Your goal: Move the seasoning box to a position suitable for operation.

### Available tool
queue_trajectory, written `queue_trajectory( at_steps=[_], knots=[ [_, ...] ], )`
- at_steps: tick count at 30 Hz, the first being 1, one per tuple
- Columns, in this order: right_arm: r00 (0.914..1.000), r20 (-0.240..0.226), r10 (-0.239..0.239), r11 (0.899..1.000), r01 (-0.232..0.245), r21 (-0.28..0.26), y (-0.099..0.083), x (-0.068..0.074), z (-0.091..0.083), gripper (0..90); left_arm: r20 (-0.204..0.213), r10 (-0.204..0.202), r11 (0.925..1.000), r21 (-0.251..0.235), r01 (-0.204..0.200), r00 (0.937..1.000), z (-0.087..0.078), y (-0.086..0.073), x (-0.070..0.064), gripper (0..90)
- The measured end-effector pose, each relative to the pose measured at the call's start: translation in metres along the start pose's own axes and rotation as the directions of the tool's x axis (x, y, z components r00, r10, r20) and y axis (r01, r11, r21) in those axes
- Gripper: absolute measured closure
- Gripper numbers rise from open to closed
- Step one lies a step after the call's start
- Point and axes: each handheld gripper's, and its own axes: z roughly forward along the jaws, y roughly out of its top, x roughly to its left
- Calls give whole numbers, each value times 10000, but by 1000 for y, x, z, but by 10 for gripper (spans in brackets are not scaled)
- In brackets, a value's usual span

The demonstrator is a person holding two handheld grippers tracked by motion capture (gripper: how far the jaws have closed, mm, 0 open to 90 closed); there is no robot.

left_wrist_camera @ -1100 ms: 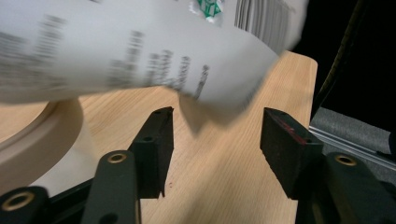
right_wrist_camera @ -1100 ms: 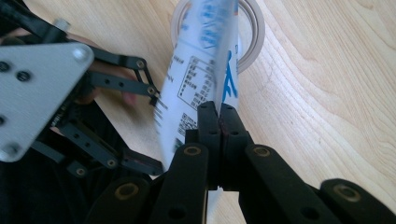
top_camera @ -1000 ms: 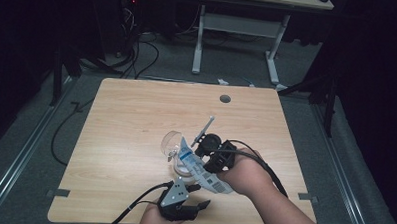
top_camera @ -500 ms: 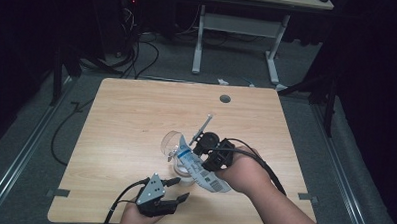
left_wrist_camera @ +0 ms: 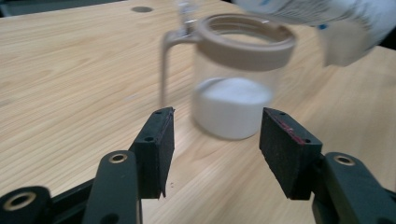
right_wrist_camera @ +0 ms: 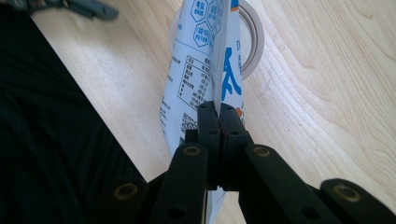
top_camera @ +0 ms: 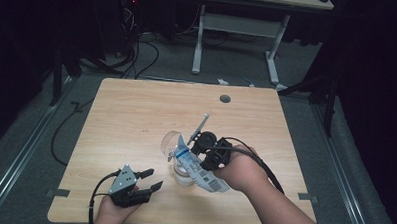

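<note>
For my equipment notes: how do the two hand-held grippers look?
Both are black, each with two flat jaws on hinged links with brass-coloured pivots. The left hand-held gripper carries a grey three-cornered plate; the right hand-held gripper trails a black cable.

White pouch (top_camera: 200, 172) over jar (top_camera: 180, 172)

in the left gripper view the jar (left_wrist_camera: 238, 74) is blurred, so the edge of the white powder (left_wrist_camera: 232, 107) inside it cannot be traced, and the top edge cuts off the bag (left_wrist_camera: 327, 18) tilted above it. in the high view the bag (top_camera: 204, 174) covers the jar's near side. in the right gripper view the bag (right_wrist_camera: 201, 70) hides most of the jar's rim (right_wrist_camera: 254, 37), its print is too small to read, and the top edge cuts off the left gripper (right_wrist_camera: 88, 7), which is blurred.
</note>
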Motion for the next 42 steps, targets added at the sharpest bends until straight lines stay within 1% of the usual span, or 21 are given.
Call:
queue_trajectory(
  at_steps=[3,5,7,11,13,18,22,23,28,33,38,41,42],
  knots=[
    [10000,1,34,10000,-34,15,0,-1,1,900,-244,-133,9999,6,133,9996,-3,-4,9,456],
    [10000,2,27,10000,-27,45,-1,-1,1,900,-355,-239,9997,-8,239,9991,-2,-5,14,455],
    [10000,-6,34,10000,-34,63,-2,-2,2,900,-472,-300,9995,103,305,9984,0,-6,16,454],
    [10000,-15,2,10000,-2,64,-2,-3,4,900,-538,-428,9991,-40,426,9976,-2,-5,18,452],
    [10000,-20,93,9999,-93,56,-3,-4,5,900,-569,-508,9987,-128,501,9971,-3,-6,19,453],
    [10000,-25,25,10000,-25,86,-3,-4,5,900,-611,-571,9984,4,572,9965,-1,-7,22,452],
    [10000,-15,50,10000,-50,-15,-5,-6,3,900,-822,-617,9981,-13,618,9947,-1,-7,22,442],
    [10000,-5,55,10000,-55,-26,-6,-6,2,900,-873,-687,9976,-11,688,9938,-2,-7,23,439],
    [9999,27,152,9995,-152,-286,-12,-9,1,900,-832,-1011,9949,-62,1009,9914,-2,-8,27,439],
    [9995,-98,308,9980,-313,-548,-18,-13,1,900,-793,-1050,9945,-68,1048,9913,-2,-8,27,445],
    [9986,-144,505,9951,-516,-841,-28,-19,2,899,-824,-984,9951,-82,980,9917,-2,-8,26,445],
    [9977,-135,658,9930,-668,-972,-35,-23,3,899,-821,-994,9951,-77,991,9917,-2,-9,26,445],
    [9973,-91,724,9929,-729,-944,-38,-25,4,900,-817,-997,9950,-76,995,9917,-2,-9,26,445]
  ],
)
